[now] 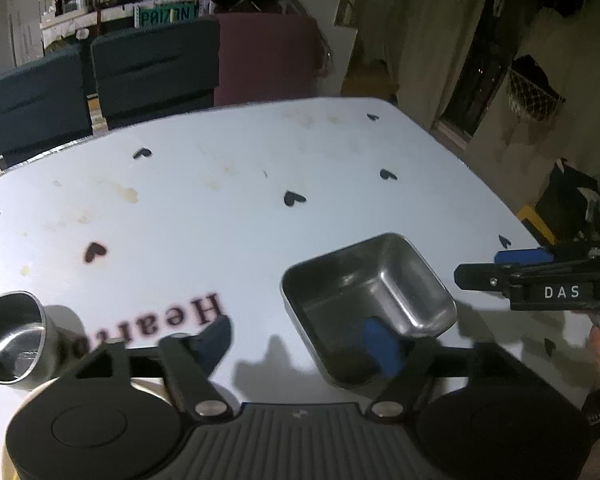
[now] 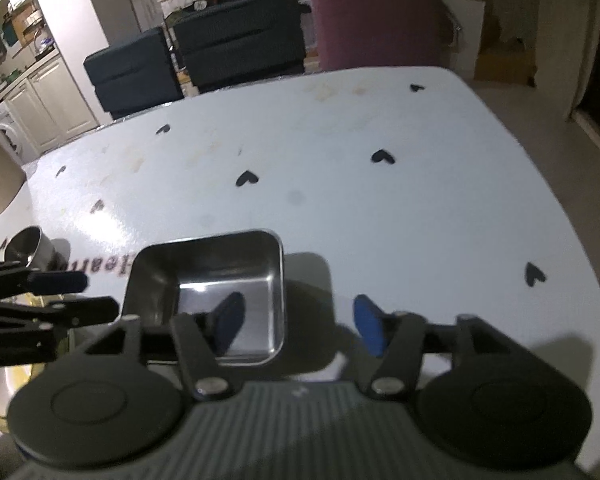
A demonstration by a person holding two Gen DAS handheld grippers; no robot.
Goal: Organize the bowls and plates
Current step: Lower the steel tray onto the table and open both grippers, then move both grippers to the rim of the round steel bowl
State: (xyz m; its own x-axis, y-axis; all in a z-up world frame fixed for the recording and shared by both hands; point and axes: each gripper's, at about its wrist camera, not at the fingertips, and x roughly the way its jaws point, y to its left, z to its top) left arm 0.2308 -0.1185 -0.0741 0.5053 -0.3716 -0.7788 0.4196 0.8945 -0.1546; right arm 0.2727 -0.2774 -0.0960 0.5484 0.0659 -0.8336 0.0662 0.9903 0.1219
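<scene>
A square steel bowl [image 1: 370, 304] sits on the white table [image 1: 240, 216]; it also shows in the right wrist view [image 2: 208, 292]. My left gripper [image 1: 300, 340] is open, its right fingertip over the bowl's near left corner. My right gripper [image 2: 300, 326] is open, with its left fingertip inside the bowl and its right fingertip outside the bowl's right wall. A round steel cup [image 1: 14, 342] lies tilted at the left; it also shows in the right wrist view [image 2: 28, 246]. A yellow-rimmed plate [image 2: 4, 384] lies at the near left.
The table carries black heart marks and red lettering [image 1: 152, 328]. Dark chairs [image 1: 152, 68] and a maroon chair [image 1: 268, 60] stand beyond the far edge. The table's right edge [image 2: 572, 216] drops to the floor.
</scene>
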